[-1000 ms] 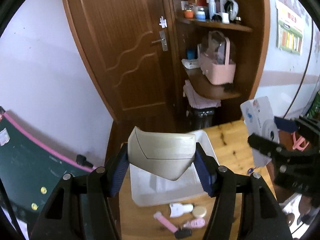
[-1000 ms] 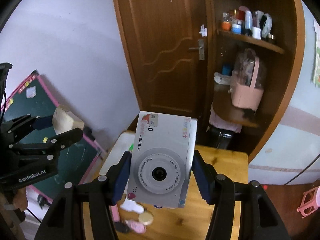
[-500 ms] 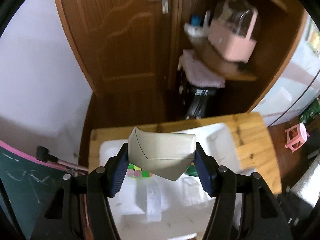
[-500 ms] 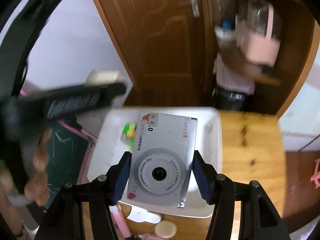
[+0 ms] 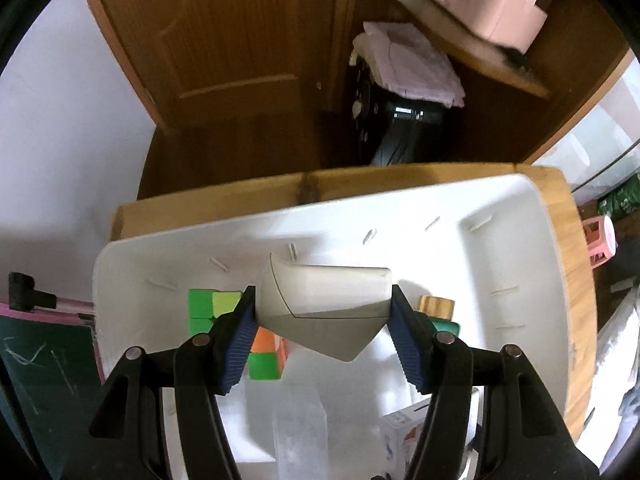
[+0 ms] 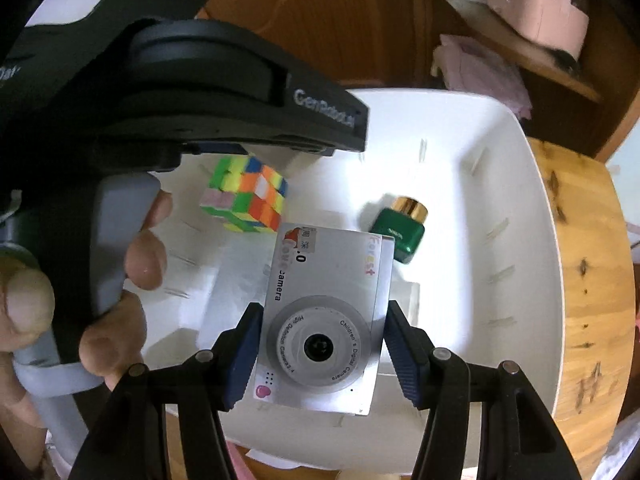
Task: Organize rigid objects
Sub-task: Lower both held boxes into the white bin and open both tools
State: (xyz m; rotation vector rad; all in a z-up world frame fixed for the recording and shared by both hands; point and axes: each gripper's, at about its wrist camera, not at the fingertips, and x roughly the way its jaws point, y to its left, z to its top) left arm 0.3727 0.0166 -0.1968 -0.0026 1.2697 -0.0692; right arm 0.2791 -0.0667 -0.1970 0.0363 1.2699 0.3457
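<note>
White plastic bin (image 5: 516,240), smooth-walled, sits on a wooden table (image 6: 592,280) and holds a multicoloured puzzle cube (image 6: 246,196) and a green gold-capped bottle (image 6: 400,232). Above it, the left gripper (image 5: 322,334) pinches a beige angular plastic case (image 5: 326,306); the right gripper (image 6: 318,354) pinches a silver box (image 6: 326,316) printed "Children's Digital Camera".

A brown wooden door (image 5: 224,36) stands behind, beside shelves holding a pink basket (image 5: 492,12).
</note>
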